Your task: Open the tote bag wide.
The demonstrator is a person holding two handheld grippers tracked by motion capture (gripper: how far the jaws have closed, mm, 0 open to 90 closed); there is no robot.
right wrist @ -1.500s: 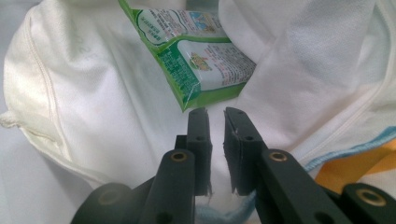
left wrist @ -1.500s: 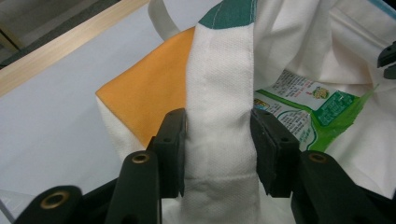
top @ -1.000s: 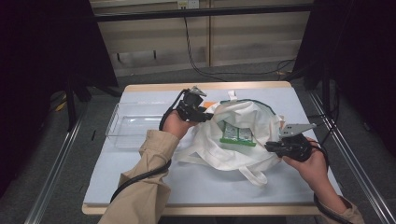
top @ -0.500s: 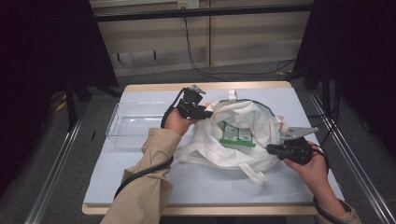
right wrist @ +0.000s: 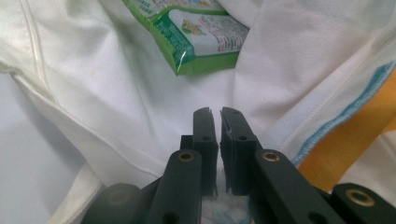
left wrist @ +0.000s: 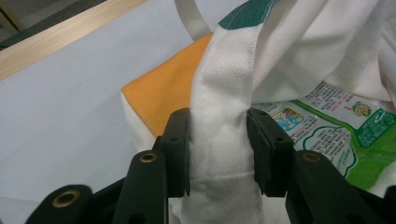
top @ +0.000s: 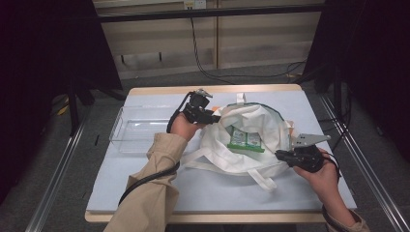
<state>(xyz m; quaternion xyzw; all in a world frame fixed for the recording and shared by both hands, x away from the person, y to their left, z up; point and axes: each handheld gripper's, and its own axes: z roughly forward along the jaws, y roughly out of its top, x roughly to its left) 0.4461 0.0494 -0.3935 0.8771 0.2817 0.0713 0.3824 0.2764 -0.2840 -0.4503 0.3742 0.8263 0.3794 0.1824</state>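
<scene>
The white tote bag (top: 251,145) lies mouth-up between both grippers. The left gripper (left wrist: 218,154) clamps a bunched fold of its rim; the right gripper (right wrist: 218,140) pinches thin cloth. The green packet (right wrist: 205,32), ahead of the right jaws, points lengthwise away, its far end cut off.

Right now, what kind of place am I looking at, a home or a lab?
Most likely a lab or recording workspace, not a home: a bare work table between metal rails, black curtains at the sides, and loose cables on the floor behind.
</scene>
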